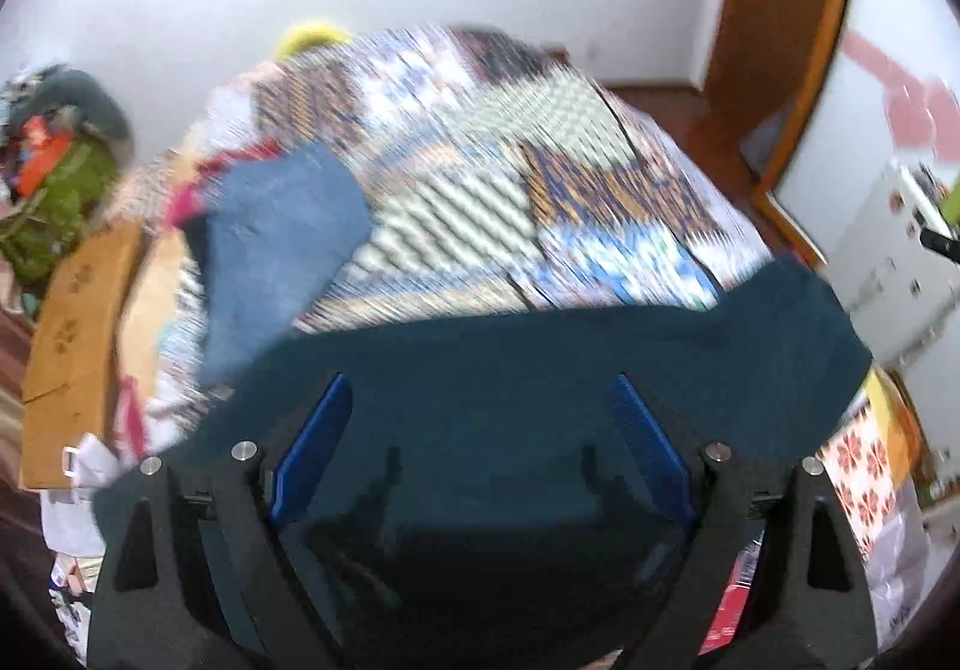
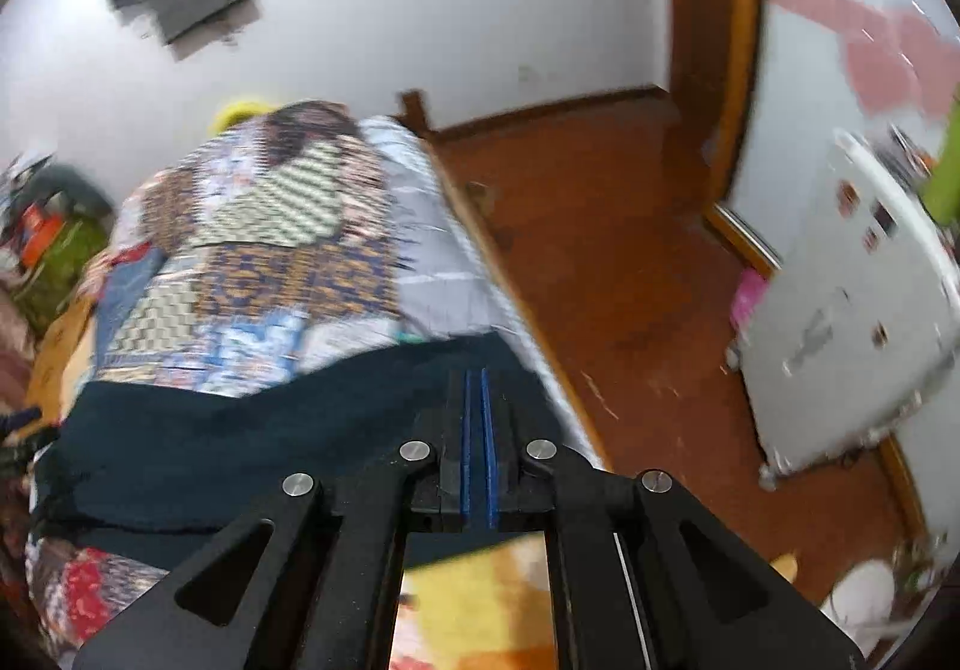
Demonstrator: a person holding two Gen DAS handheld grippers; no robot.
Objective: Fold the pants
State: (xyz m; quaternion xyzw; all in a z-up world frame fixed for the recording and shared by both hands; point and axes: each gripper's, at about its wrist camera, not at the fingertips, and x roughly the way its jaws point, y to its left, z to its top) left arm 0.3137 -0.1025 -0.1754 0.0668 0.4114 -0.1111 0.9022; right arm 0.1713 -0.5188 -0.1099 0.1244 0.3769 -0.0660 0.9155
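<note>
the dark teal pants lie across the near end of the bed, spread over its patchwork cover and running crosswise in front of both grippers, so their long axis goes from side to side and not away toward the wall.

the left gripper stands wide, its blue pads well apart, with the cloth directly ahead of and beneath it; nothing looks caught between the pads, though blur makes it hard to say whether they touch the fabric.

the right gripper is pressed narrow, its pads nearly meeting, right over the end of the pants nearest the bed's edge, with the wooden floor off to its right. it seems to pinch the cloth there, but the cloth between the pads isn't plain to see.

beyond the left gripper, up and to its left, a separate blue garment rests on the cover.

to my eye the right gripper is the one placed to carry that end across toward the left side.
</note>
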